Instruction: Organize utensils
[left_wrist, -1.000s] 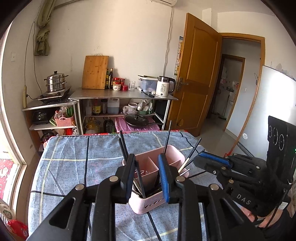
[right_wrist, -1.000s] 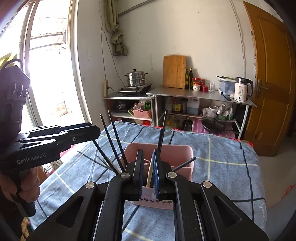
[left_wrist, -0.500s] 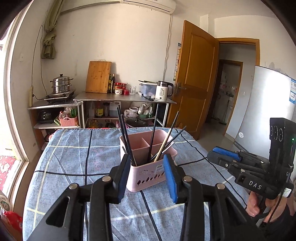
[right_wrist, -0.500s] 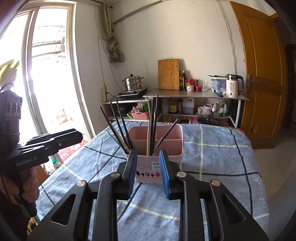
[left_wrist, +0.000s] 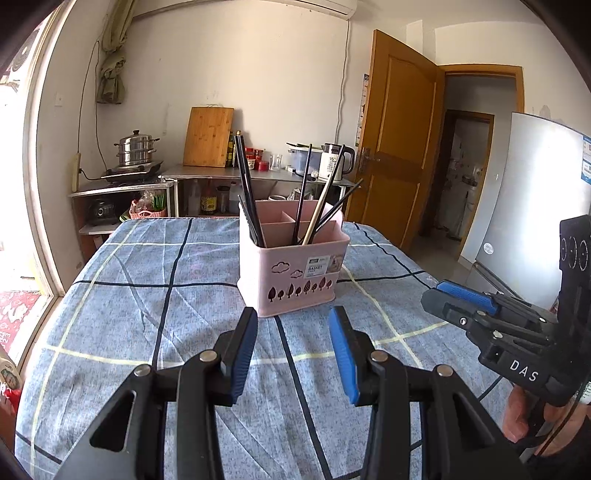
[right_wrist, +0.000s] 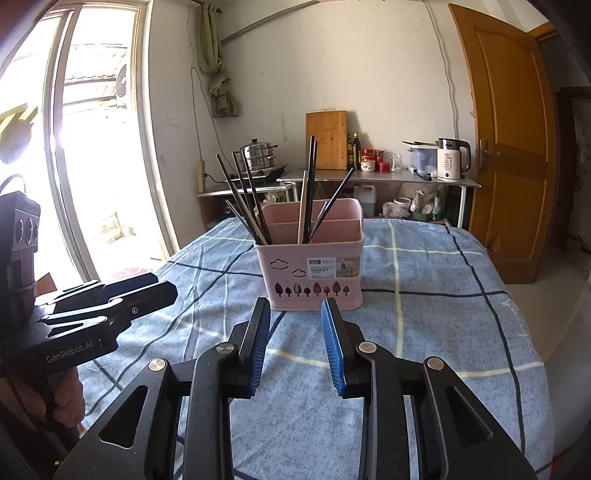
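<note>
A pink divided basket stands upright on the blue checked tablecloth. Several dark chopsticks and one pale wooden chopstick lean in its compartments. My left gripper is just short of the basket's front, open, with nothing between its blue pads. My right gripper is also close in front of the basket, open and empty. Each gripper shows in the other's view: the right gripper at the right edge, the left gripper at the left edge.
Behind the table are a metal shelf with a steamer pot, a cutting board and a kettle. A wooden door and a fridge are to the right, a bright window to the left.
Both grippers drew back from above the basket and sank toward the cloth. Their jaws widened; the right one released the wooden chopstick, which now stands in the basket.
</note>
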